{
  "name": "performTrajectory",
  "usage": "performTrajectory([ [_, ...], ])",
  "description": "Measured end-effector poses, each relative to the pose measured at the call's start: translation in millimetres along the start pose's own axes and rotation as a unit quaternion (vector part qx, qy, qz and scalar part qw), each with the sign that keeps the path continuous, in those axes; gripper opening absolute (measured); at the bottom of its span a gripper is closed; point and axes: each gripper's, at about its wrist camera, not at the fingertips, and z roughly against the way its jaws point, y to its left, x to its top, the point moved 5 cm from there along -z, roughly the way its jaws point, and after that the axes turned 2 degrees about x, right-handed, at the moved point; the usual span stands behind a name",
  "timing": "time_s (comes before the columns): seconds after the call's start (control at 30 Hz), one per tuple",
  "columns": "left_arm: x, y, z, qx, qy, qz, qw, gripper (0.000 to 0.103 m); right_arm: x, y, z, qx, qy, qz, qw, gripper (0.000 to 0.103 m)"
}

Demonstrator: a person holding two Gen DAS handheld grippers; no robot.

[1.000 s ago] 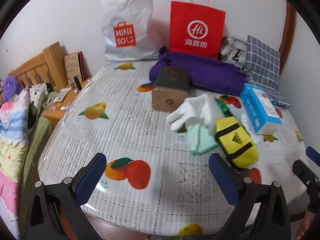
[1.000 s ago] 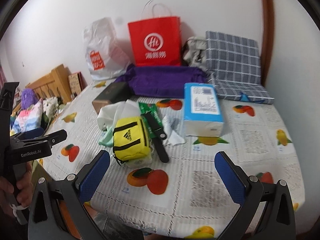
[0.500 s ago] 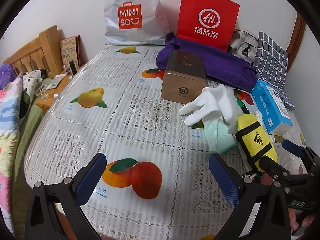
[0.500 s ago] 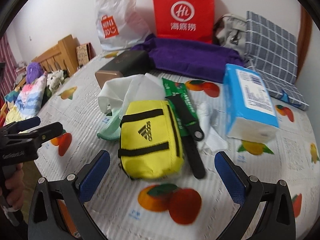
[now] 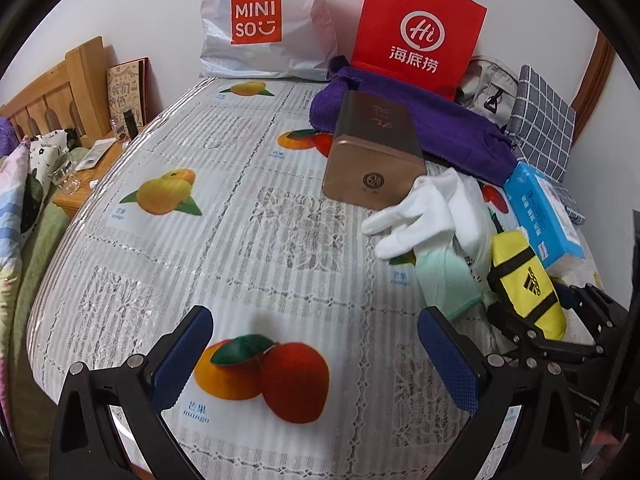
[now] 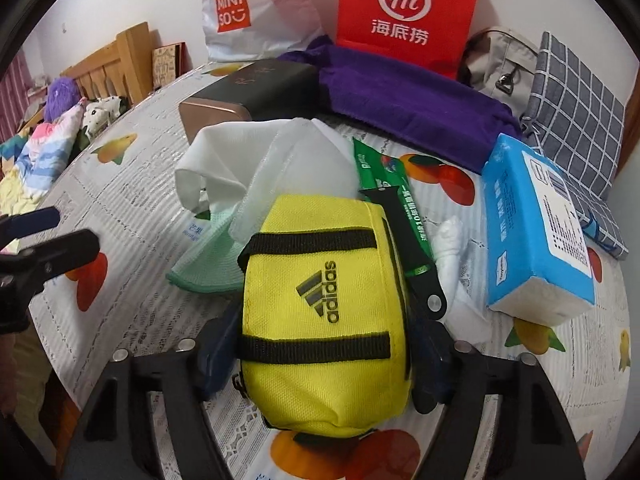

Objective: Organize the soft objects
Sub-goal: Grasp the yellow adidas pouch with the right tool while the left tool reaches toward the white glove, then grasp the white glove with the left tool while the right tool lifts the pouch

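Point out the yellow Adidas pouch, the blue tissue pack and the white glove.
yellow Adidas pouch (image 6: 320,312): right wrist view, on the logo panel.
blue tissue pack (image 6: 532,224): right wrist view, on its blue top face.
white glove (image 5: 416,216): left wrist view, on the palm.

A home bedroom. At the left edge of the frame a wooden headboard (image 5: 52,84) rises behind patterned bedding (image 5: 16,200). Shopping bags (image 5: 264,20) and a checked pillow (image 5: 544,120) lean against the white wall at the top.

Two shopping bags: white (image 5: 264,20), red (image 5: 416,28). One yellow pouch (image 6: 324,312), one tin (image 5: 374,148), one tissue pack (image 6: 536,232), one purple towel (image 6: 400,100).
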Motion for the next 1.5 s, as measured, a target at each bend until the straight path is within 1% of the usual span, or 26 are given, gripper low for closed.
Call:
performTrajectory([
  [0.1, 4, -4, 0, -0.007, -0.004, -0.003, 1.0, 0.103, 2, -1, 11, 0.003, -0.012, 0.003, 1.0, 0.072],
  [0.2, 7, -9, -3, -0.014, -0.006, -0.007, 0.9999, 0.103, 3, -8, 25, 0.013, -0.027, -0.016, 0.999, 0.072],
  [0.27, 9, -16, -6, -0.027, -0.006, -0.01, 0.9996, 0.103, 3, -14, 35, 0.022, -0.041, -0.028, 0.999, 0.072],
  [0.37, 17, -28, -10, -0.055, -0.013, -0.016, 0.9983, 0.101, -4, -29, 51, 0.01, -0.058, -0.045, 0.997, 0.072],
  [0.5, 32, -42, -17, -0.067, -0.026, -0.019, 0.9972, 0.097, -22, -53, 61, 0.0, -0.061, -0.077, 0.995, 0.072],
  [0.57, 37, -49, -25, -0.075, -0.026, -0.02, 0.9966, 0.094, -33, -68, 63, -0.017, -0.057, -0.088, 0.994, 0.072],
  [0.67, 42, -58, -39, -0.09, -0.015, -0.02, 0.9956, 0.087, -51, -90, 63, -0.04, -0.05, -0.104, 0.993, 0.072],
  [0.73, 43, -63, -48, -0.098, -0.008, -0.02, 0.9949, 0.076, -61, -102, 60, -0.048, -0.043, -0.115, 0.991, 0.072],
  [0.83, 44, -73, -58, -0.107, -0.004, -0.024, 0.994, 0.073, -80, -123, 53, -0.073, -0.03, -0.131, 0.988, 0.072],
  [0.9, 44, -78, -61, -0.095, -0.01, -0.036, 0.9948, 0.072, -89, -133, 45, -0.084, -0.019, -0.143, 0.986, 0.072],
  [0.97, 45, -83, -62, -0.088, -0.017, -0.047, 0.9949, 0.065, -93, -138, 38, -0.088, -0.009, -0.147, 0.985, 0.072],
  [1.0, 46, -85, -63, -0.087, -0.016, -0.051, 0.9948, 0.06, -95, -140, 34, -0.089, -0.006, -0.149, 0.985, 0.072],
  [1.07, 47, -88, -66, -0.085, -0.012, -0.054, 0.9948, 0.043, -96, -141, 26, -0.084, -0.002, -0.147, 0.986, 0.072],
  [1.1, 47, -87, -68, -0.086, -0.008, -0.054, 0.9948, 0.029, -97, -140, 24, -0.083, 0.0, -0.146, 0.986, 0.072],
  [1.13, 46, -87, -70, -0.088, -0.005, -0.052, 0.9948, 0.023, -96, -140, 22, -0.081, 0.001, -0.144, 0.986, 0.072],
  [1.17, 45, -85, -70, -0.089, -0.004, -0.05, 0.9947, 0.02, -95, -139, 20, -0.078, -0.001, -0.141, 0.987, 0.072],
  [1.2, 45, -84, -70, -0.09, -0.003, -0.049, 0.9947, 0.015, -94, -139, 19, -0.076, -0.004, -0.141, 0.987, 0.072],
  [1.3, 42, -77, -62, -0.09, -0.005, -0.037, 0.9952, 0.013, -92, -139, 17, -0.07, -0.007, -0.14, 0.988, 0.072],
  [1.5, 44, -63, -29, -0.086, -0.019, -0.027, 0.9957, 0.012, -92, -138, 21, -0.065, -0.012, -0.135, 0.989, 0.072],
])
